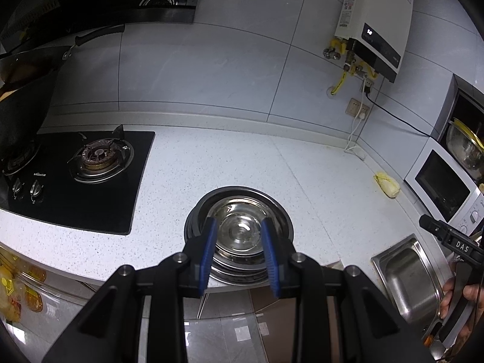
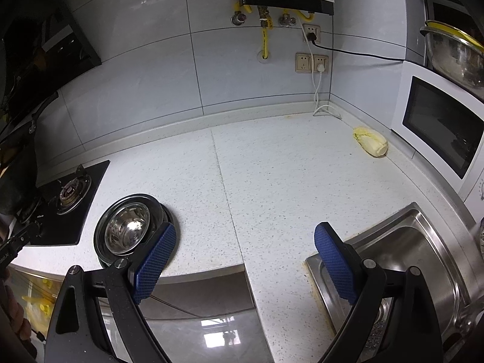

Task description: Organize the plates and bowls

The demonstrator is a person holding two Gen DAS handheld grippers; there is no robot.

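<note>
Presently, left gripper (image 1: 239, 251) jaws stand narrowly parted and empty, aimed at the stacked steel bowls (image 1: 239, 227) near the counter (image 1: 230, 157) edge, presumably gathered for tidiness. Right gripper (image 2: 245, 260) gapes wide, empty; bowls at its nine o'clock, sink (image 2: 423, 242) at three.

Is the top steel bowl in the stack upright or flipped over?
Upright. The top bowl shows its shiny hollow inside facing up in both wrist views, nested in the stack of dishes on the counter.
</note>
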